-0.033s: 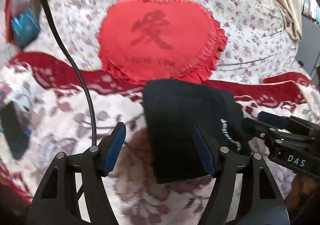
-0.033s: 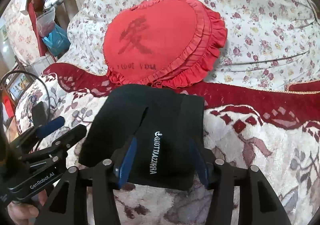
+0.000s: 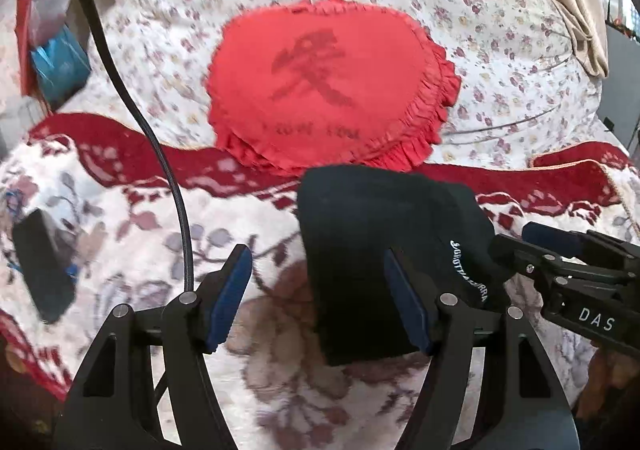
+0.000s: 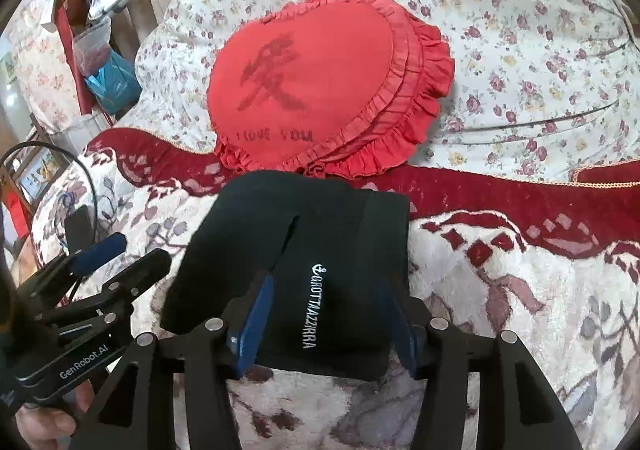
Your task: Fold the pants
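Observation:
The black pants [image 3: 372, 242] lie folded in a compact bundle on the patterned blanket, with white lettering on one side; they also show in the right wrist view [image 4: 304, 250]. My left gripper [image 3: 318, 294] is open, its right finger over the bundle's near left part and its left finger over the blanket. My right gripper [image 4: 326, 314] is open, its fingers set either side of the lettered near end of the bundle. The right gripper appears at the bundle's right edge in the left wrist view [image 3: 560, 262]; the left gripper appears at left in the right wrist view [image 4: 100, 270].
A red heart-shaped frilled pillow [image 3: 324, 90] lies just beyond the pants on a floral quilt [image 4: 520, 30]. A black cable [image 3: 160, 154] hangs across the left. A dark phone-like object [image 3: 40, 262] lies on the blanket at left. Bags and clutter [image 4: 104, 62] stand off the bed.

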The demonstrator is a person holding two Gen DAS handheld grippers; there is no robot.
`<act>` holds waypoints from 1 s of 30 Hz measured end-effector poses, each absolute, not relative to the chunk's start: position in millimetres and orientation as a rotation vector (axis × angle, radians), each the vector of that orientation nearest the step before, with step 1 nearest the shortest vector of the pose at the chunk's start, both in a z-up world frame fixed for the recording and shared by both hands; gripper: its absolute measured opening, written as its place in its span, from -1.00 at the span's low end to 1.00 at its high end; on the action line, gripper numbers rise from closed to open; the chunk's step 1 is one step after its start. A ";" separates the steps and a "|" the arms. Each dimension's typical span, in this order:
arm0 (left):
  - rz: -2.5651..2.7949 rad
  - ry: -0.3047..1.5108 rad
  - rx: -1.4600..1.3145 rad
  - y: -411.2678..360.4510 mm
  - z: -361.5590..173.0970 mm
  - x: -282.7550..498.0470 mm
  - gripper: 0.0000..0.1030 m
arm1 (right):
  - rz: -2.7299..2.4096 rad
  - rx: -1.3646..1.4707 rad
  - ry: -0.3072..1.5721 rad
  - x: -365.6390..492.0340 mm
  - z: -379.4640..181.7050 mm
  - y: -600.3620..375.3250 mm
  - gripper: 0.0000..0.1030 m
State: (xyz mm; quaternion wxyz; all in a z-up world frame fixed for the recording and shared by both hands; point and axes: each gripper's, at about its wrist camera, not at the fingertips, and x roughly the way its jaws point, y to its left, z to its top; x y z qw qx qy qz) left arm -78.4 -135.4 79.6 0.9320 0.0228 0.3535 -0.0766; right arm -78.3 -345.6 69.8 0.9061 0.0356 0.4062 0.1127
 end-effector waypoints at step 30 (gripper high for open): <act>-0.070 0.660 0.103 -126.9 106.1 -107.0 0.34 | 0.217 0.084 0.846 -95.5 78.1 -343.4 0.18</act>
